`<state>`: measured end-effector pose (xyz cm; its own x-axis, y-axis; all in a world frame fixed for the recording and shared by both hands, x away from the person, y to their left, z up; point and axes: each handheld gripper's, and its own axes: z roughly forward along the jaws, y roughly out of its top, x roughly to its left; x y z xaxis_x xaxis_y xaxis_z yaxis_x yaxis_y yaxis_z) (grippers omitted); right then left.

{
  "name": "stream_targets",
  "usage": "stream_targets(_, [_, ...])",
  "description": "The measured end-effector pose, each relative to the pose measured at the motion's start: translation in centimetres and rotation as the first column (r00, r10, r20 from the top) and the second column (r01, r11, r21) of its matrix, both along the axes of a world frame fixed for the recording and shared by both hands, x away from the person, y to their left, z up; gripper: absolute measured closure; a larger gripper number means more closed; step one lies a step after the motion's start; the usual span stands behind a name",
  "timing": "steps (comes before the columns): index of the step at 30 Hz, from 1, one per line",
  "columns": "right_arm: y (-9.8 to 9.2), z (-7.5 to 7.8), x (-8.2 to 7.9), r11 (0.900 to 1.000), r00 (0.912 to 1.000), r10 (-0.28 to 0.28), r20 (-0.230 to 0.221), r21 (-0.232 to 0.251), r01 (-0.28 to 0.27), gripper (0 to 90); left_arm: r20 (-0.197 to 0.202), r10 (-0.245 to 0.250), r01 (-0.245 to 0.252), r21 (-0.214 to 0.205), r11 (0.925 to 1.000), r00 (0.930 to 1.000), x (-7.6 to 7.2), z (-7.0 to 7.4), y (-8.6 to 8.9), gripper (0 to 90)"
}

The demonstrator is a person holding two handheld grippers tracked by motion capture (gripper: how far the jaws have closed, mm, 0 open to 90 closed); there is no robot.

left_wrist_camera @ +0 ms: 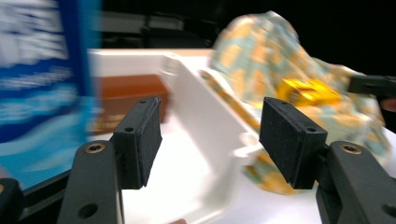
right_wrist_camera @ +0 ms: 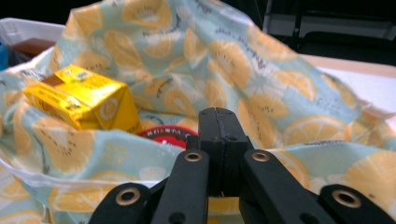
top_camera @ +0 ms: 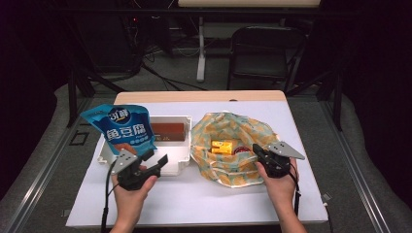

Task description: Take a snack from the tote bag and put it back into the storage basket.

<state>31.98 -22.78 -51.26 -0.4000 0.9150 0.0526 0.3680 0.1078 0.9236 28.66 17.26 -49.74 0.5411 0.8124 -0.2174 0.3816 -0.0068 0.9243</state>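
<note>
Cloth bag (top_camera: 228, 145) with lemon print lies near the worktop's (top_camera: 204, 199) right edge; the right claw (top_camera: 258, 151) is closed on its rim. The left claw (top_camera: 155, 162) is open beside the white tray (top_camera: 180, 162).

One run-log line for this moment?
left claw: open, by tray | right claw: shut on bag rim | yellow carton: inside bag

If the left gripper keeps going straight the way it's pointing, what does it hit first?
Probably the white tray: its near wall and corner lie straight ahead between the open jaws of the left gripper. Depth is blurred, so this is a best guess.
</note>
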Motion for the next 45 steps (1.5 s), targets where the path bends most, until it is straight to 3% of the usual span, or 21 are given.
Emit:
stream_targets(10, [0.0, -0.7, -0.5, 0.9999, 0.9996, 0.012, -0.025, 0.006, -0.012, 90.0, -0.023, -0.111, 0.112, 0.033, 0.9932, 0.9936, 0.6, -0.3, -5.2, 38.2])
stream_targets(14, [0.1, -0.6, -0.7, 0.9999, 0.9996, 0.017, -0.024, 0.002, -0.017, 90.0, -0.052, -0.202, 0.205, 0.063, 0.9767, 0.9780, 0.8, -0.3, -7.3, 39.8])
stream_targets(19, [0.2, -0.7, -1.0, 0.9999, 0.9995, 0.015, -0.026, -0.005, -0.015, 90.0, -0.047, -0.232, 0.235, 0.064, 0.9698, 0.9715, 0.9, -0.2, -9.6, 31.9])
stream_targets(23, [0.3, -0.8, -1.1, 0.9997, 0.9993, 0.024, -0.030, -0.008, -0.024, 90.0, -0.058, -0.252, 0.257, 0.118, 0.9592, 0.9660, 1.1, -0.5, -11.0, 30.5])
stream_targets(25, [0.4, -0.8, -1.2, 0.9995, 0.9991, 0.030, -0.029, -0.007, -0.031, 90.0, -0.062, -0.246, 0.252, 0.133, 0.9585, 0.9673, 1.2, -0.8, -11.5, 36.0])
stream_targets(27, [0.4, -0.8, -1.3, 0.9993, 0.9989, 0.036, -0.028, -0.004, -0.037, 90.0, -0.071, -0.238, 0.247, 0.149, 0.9576, 0.9686, 1.4, -1.0, -11.7, 52.3])
stream_targets(30, [0.3, -0.9, -1.4, 0.9993, 0.9989, 0.037, -0.030, -0.004, -0.037, 90.0, -0.112, -0.263, 0.278, 0.146, 0.9495, 0.9582, 1.7, -1.4, -11.7, 77.8])
stream_targets(32, [0.2, -0.9, -1.4, 0.9992, 0.9986, 0.040, -0.035, -0.006, -0.040, 90.0, -0.133, -0.280, 0.299, 0.153, 0.9420, 0.9508, 1.7, -1.8, -11.8, 88.5])
stream_targets(35, [0.2, -0.9, -1.5, 0.9993, 0.9986, 0.038, -0.037, 0.001, -0.038, 90.0, -0.150, -0.293, 0.316, 0.163, 0.9347, 0.9442, 1.7, -2.4, -11.9, 90.0])
stream_targets(38, [0.2, -1.1, -1.7, 0.9992, 0.9985, 0.040, -0.037, 0.002, -0.040, 90.0, -0.183, -0.313, 0.343, 0.166, 0.9243, 0.9318, 1.7, -3.2, -12.0, 90.0])
stream_targets(41, [0.1, -1.1, -2.0, 0.9994, 0.9987, 0.033, -0.039, 0.009, -0.032, 90.0, -0.223, -0.320, 0.359, 0.162, 0.9194, 0.9207, 1.6, -4.4, -12.2, 90.0])
stream_targets(43, [0.0, -1.1, -2.1, 0.9996, 0.9982, 0.029, -0.052, -0.001, -0.030, 90.0, -0.257, -0.329, 0.375, 0.158, 0.9136, 0.9089, 1.6, -5.2, -12.3, 90.0])
stream_targets(45, [0.1, -1.4, -2.3, 0.9996, 0.9972, 0.030, -0.068, -0.002, -0.030, 90.0, -0.267, -0.323, 0.374, 0.169, 0.9118, 0.9078, 1.6, -5.7, -12.5, 90.0])
